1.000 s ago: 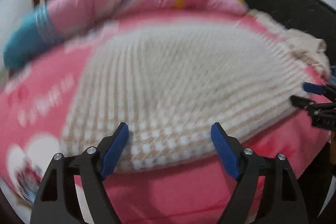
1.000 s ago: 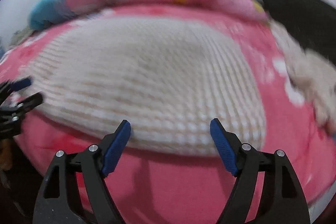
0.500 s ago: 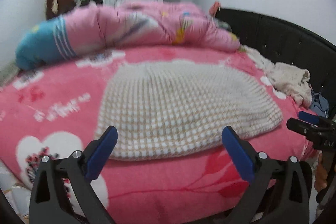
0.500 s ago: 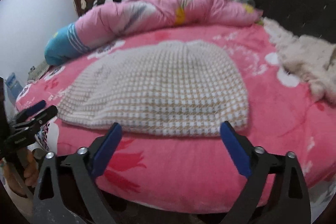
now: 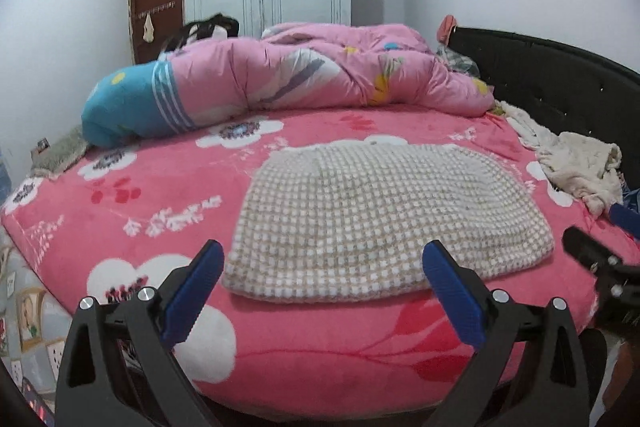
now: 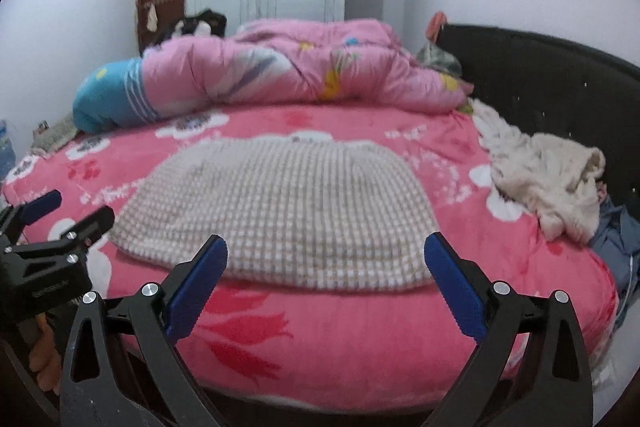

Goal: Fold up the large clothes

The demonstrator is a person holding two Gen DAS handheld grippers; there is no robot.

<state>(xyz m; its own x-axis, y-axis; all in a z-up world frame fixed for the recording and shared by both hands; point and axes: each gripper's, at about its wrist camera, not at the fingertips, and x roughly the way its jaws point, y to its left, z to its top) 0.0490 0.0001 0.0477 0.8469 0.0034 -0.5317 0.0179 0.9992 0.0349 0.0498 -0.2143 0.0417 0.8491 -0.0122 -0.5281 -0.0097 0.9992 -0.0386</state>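
Observation:
A folded cream-and-tan checked knit garment (image 5: 380, 215) (image 6: 280, 211) lies flat on the pink flowered bed cover (image 5: 160, 195) (image 6: 340, 327), near its front edge. My left gripper (image 5: 322, 291) hangs open in front of and above the bed's edge, nothing between its blue pads, short of the garment's near hem. My right gripper (image 6: 326, 287) is open and empty too, likewise held back from the hem. Each gripper appears at the side of the other's view: the right one (image 5: 604, 239) and the left one (image 6: 60, 215).
A rolled pink and blue quilt (image 5: 280, 83) lies across the far side of the bed. A crumpled cream cloth (image 6: 544, 183) and some blue-grey fabric (image 6: 616, 239) sit at the right by the black headboard (image 6: 540, 75). A wardrobe and brown door stand behind.
Both grippers have drawn back and risen from over the garment to beyond the bed's edge, and their jaws have widened. The garment stays flat on the bed.

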